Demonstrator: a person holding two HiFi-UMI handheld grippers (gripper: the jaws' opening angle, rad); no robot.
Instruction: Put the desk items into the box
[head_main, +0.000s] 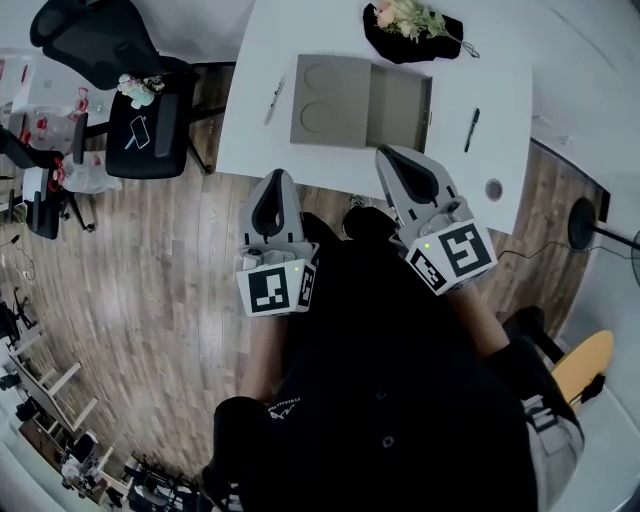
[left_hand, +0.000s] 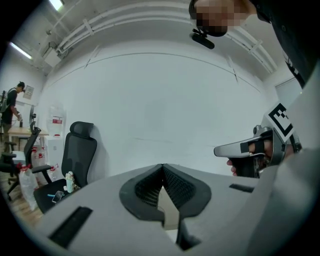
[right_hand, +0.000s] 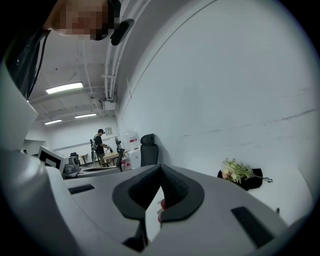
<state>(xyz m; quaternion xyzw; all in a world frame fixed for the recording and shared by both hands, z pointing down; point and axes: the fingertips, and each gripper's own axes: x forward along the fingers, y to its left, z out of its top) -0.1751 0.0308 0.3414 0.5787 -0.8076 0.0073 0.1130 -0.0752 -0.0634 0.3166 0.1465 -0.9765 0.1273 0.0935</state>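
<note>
An open grey-brown box (head_main: 398, 108) lies on the white desk (head_main: 260, 150), its lid (head_main: 330, 100) folded out to the left. A pale pen (head_main: 273, 101) lies left of the box and a black pen (head_main: 471, 130) lies right of it. A small round item (head_main: 493, 188) sits near the desk's front right corner. My left gripper (head_main: 278, 180) and right gripper (head_main: 388, 155) hover at the desk's near edge, held level and pointing at the far wall. Both have their jaws together and hold nothing. The left gripper view shows the shut tips (left_hand: 162, 167); the right gripper view shows its own (right_hand: 160, 167).
A bunch of flowers on a black cloth (head_main: 410, 25) lies at the desk's back. A black office chair (head_main: 150, 120) with a phone on its seat stands left of the desk. A yellow stool (head_main: 582, 365) stands right of me. A person (right_hand: 100, 142) works far off.
</note>
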